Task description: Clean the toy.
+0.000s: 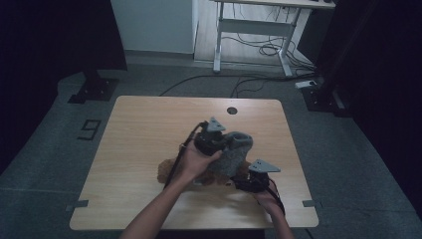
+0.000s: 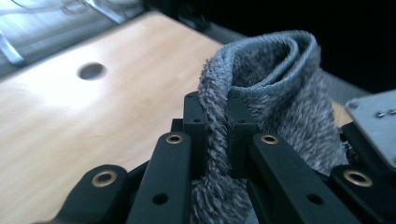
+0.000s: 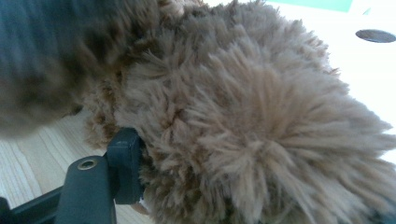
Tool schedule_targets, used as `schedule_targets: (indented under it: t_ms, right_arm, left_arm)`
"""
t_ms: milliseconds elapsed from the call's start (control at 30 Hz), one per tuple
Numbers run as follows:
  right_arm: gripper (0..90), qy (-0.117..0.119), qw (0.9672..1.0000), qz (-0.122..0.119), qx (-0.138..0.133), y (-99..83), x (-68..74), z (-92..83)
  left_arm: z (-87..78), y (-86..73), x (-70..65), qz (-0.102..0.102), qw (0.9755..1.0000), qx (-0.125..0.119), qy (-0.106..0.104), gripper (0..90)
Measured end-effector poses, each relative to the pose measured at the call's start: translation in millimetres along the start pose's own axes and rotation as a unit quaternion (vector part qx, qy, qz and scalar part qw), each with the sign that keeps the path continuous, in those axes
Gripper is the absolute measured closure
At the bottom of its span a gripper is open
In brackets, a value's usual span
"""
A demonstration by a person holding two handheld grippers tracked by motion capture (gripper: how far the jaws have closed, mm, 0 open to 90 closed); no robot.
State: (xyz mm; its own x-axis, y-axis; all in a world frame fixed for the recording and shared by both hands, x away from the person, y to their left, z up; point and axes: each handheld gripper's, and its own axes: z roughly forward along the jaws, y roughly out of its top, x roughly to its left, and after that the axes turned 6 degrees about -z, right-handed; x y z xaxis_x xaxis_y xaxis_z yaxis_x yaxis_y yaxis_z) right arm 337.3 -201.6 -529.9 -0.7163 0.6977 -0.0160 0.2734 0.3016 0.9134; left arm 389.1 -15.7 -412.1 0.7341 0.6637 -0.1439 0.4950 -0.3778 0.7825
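While pinched, grey cloth (image 2: 275,88) upright

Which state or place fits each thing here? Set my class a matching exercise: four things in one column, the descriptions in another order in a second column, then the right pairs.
Things:
1. grey cloth
2. brown plush toy
3. round hole
4. table

Descriptions:
A. furry, pressed against the right gripper's jaw
B. pale wood
C. pinched between the left gripper's jaws
D. near the table's far edge

Pairs: 1-C, 2-A, 3-D, 4-B
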Motion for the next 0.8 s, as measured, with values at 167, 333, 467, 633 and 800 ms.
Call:
schedule_targets:
  t_ms: [167, 333, 467, 633, 800]
  right_arm:
    - [32.1, -0.002, 1.0, -0.004, 0.006, -0.3, 0.5, -0.4]
    - [32.2, -0.006, 1.0, 0.0, 0.004, 0.6, 0.9, 0.2]
    - [32.3, -0.004, 1.0, -0.002, 0.006, 1.1, 0.1, 0.0]
    - [32.2, -0.005, 1.0, 0.007, 0.004, 1.3, -0.7, 0.5]
    - [32.1, -0.004, 0.9999, 0.01, 0.004, 1.1, -1.1, 0.6]
  left_arm:
    - [27.7, -21.7, -6.8, 0.022, 0.999, 0.034, 0.019, 81.5]
    - [10.2, -30.4, 7.4, 0.024, 0.9981, 0.034, 0.045, 81.5]
    - [-10.8, -45.5, 24.5, 0.001, 0.9987, 0.016, 0.049, 81.6]
    - [-42.0, -62.7, 46.9, -0.025, 0.9975, -0.009, 0.066, 81.6]
    - [-65.6, -80.1, 64.9, -0.033, 0.995, -0.022, 0.091, 81.6]
